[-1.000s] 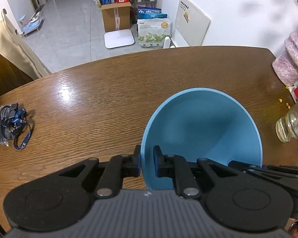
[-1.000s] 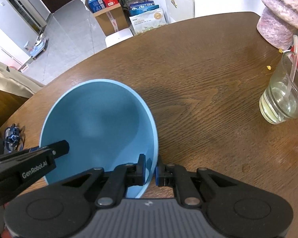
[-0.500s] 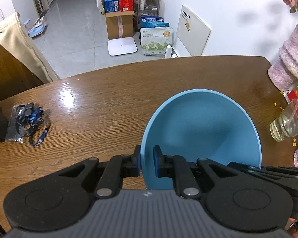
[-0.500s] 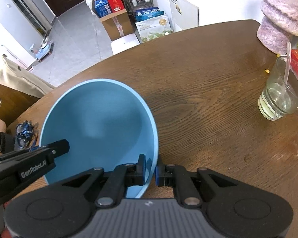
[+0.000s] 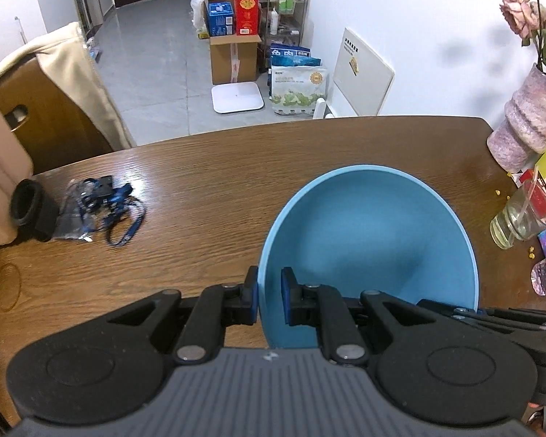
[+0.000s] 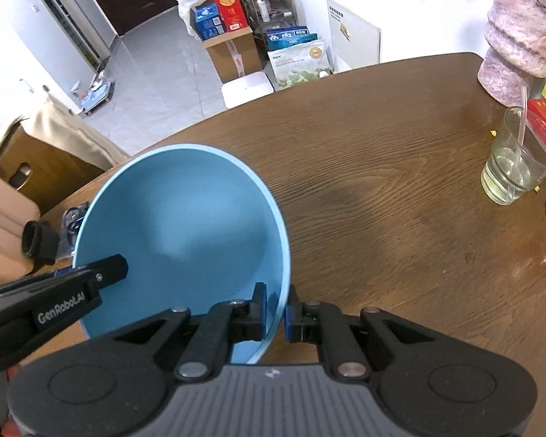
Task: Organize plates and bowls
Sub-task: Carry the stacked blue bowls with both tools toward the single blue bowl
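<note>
The left tool (image 5: pixel 269 300) is clenched on the near left rim of the blue bowl (image 5: pixel 367 240). The right tool (image 6: pixel 276 311) is clenched on the near right rim of the same bowl. So both tools hold one bowl between them, one on each side.

What has changed is the height. A second ago the brown counter (image 5: pixel 214 196) filled most of each view. Now much more of the room shows past its far edge: the grey floor, the boxes and the white scale. The blue lanyard (image 5: pixel 116 211) and a black cup-like thing (image 5: pixel 27 205) have come further into view on the left. The glass of water (image 6: pixel 517 167) looks smaller and farther off. The bowl keeps the same place between the tool tips, so the grip has not slipped.

This means the bowl is up in the air above the counter, tilted with its open side facing away from the cameras. It looks like the carrying step: the bowl is picked up and is on its way to where it belongs. No plates or other bowls show in these views, so I cannot tell where it should go.
</note>
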### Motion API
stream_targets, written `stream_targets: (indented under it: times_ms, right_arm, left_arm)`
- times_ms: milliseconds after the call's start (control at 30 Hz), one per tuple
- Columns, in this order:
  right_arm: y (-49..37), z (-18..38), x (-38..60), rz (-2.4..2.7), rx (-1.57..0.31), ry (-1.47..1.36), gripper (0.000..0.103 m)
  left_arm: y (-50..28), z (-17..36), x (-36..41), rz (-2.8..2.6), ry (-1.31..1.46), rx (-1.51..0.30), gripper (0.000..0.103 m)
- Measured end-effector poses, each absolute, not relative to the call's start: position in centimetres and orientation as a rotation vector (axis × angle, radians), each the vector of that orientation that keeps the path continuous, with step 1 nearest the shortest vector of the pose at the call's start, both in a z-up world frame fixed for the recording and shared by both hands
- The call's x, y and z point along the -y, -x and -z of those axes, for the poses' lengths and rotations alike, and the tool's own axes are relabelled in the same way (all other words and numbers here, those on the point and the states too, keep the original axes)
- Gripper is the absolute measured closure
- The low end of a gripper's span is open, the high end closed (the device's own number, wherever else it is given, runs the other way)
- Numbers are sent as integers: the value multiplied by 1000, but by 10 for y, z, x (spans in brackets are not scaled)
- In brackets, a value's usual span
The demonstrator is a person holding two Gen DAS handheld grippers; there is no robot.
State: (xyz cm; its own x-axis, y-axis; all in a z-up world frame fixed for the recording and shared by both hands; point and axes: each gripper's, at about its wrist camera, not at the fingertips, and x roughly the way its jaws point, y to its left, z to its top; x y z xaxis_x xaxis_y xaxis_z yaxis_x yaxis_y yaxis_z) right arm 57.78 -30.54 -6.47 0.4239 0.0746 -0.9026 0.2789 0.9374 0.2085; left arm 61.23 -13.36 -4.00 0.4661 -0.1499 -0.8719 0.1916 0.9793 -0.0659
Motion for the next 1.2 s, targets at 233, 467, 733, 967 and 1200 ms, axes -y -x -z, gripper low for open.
stream_targets:
  times_ms: [233,467,733,967,1200]
  right_arm:
    - [-556,53,276,126,-1111,-358,94]
    - [-532,40,243,120,-1088,-330,94]
    - [-505,23,216,104,-1047,-306,94]
    - [-484,15,198,94,-1025,-295,94]
    - [-457,12,175,100,-1006,-297,94]
  left_arm:
    - [-586,27,102,200,-27,-1045,90]
    - [-561,16,71,206,-7,-1016,90]
    - [-530,0,38,220,44,-972,90]
    - [-502,-7,15,223,66,-951,90]
    - [-475,-9,-4,222,70,-936,90]
